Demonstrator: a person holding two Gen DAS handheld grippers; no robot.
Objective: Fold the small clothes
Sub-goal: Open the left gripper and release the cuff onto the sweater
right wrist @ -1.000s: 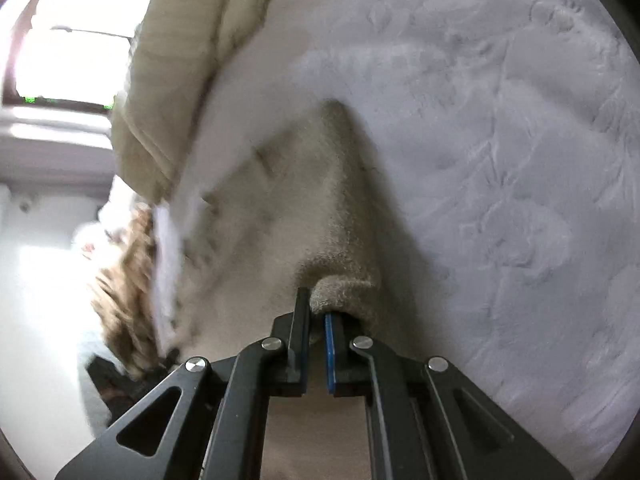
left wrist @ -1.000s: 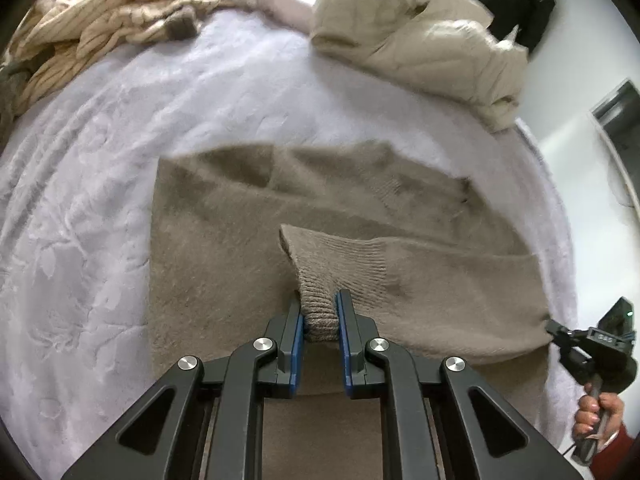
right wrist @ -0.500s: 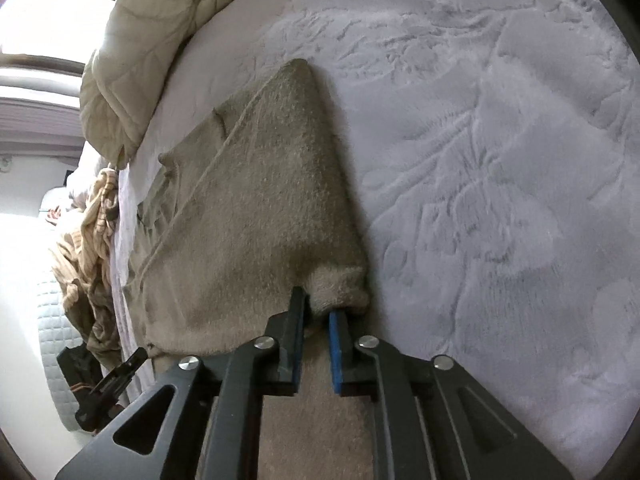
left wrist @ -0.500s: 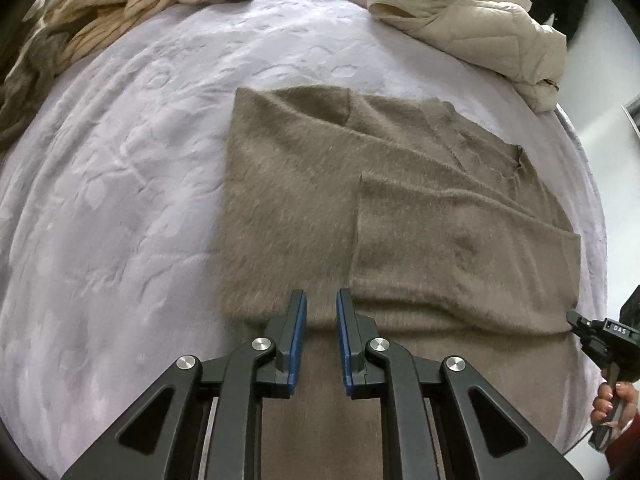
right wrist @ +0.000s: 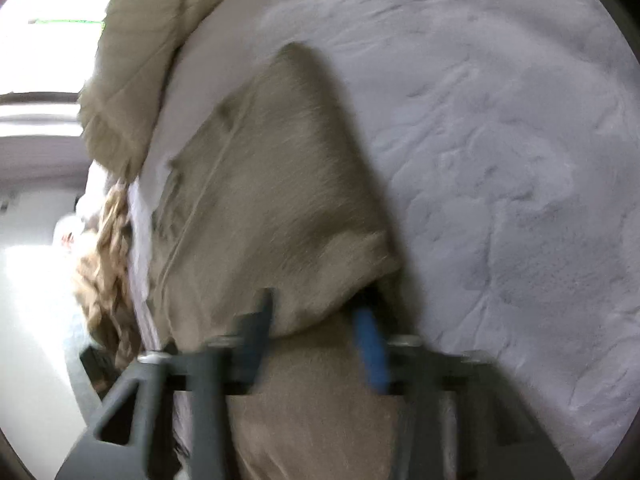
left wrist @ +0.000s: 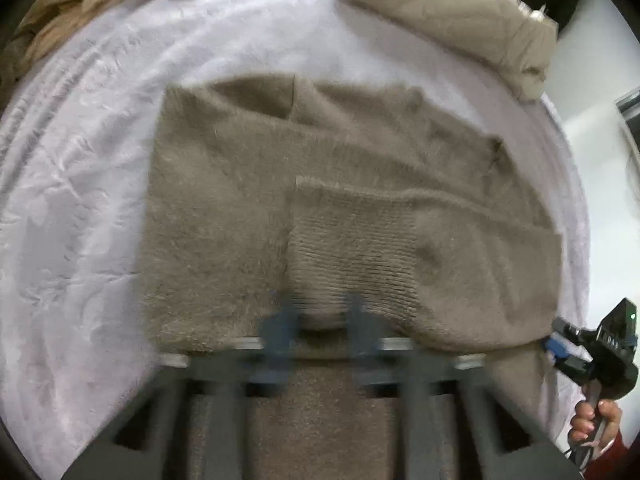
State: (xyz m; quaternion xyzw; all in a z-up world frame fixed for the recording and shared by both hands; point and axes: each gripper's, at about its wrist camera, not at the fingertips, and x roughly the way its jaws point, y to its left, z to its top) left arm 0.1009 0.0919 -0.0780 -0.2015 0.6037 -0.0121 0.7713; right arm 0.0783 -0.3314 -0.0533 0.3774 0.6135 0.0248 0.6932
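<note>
A taupe knit sweater [left wrist: 224, 208] lies flat on the bed, with one sleeve [left wrist: 360, 248] folded across its body. My left gripper [left wrist: 318, 324] is blurred and open. Its fingers straddle the ribbed cuff at the sweater's near edge without closing on it. At the sweater's right corner a person's hand [left wrist: 592, 420] holds my right gripper [left wrist: 554, 338]. In the right wrist view that gripper [right wrist: 316, 320] is open. The folded edge of the sweater [right wrist: 272, 184] lies loose between its spread fingers.
The sweater rests on a lilac embossed bedspread [left wrist: 80, 200] that spreads wide to the right in the right wrist view [right wrist: 500, 160]. At the far side lie a cream quilted jacket [left wrist: 448, 12] and a striped beige knit heap [left wrist: 80, 12]. The bed edge runs along the right.
The left gripper let go of the cuff about a second ago and has since opened wider near the sweater's edge. The right gripper, shut on the fold until half a second ago, has opened.
</note>
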